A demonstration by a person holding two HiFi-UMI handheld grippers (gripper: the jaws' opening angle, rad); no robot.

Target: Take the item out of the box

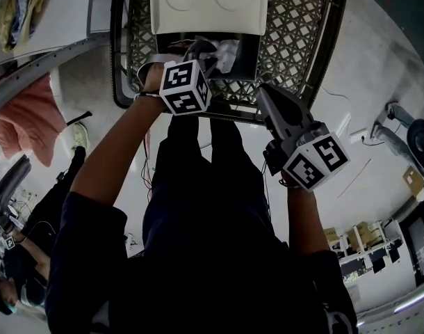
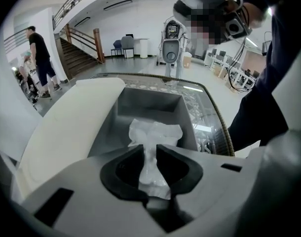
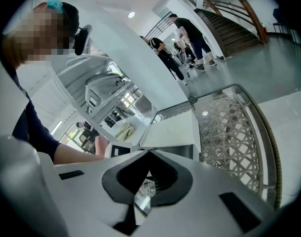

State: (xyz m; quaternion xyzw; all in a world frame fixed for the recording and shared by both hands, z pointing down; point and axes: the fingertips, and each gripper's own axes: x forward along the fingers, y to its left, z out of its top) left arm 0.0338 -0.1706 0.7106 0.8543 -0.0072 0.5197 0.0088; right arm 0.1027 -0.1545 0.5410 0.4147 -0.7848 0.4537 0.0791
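Gripping the bag [image 2: 155,130] in the left hand-held gripper [image 2: 149,151], just past its tips and down in the box [image 2: 150,105], with the right hand-held gripper [image 3: 149,151] clenched empty off to its right; might slip or tear if lifted fast by so thin a fold.

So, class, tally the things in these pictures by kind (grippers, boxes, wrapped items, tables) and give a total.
grippers: 2 (left gripper, right gripper)
box: 1
plastic-wrapped item: 1
table: 1
Total: 5
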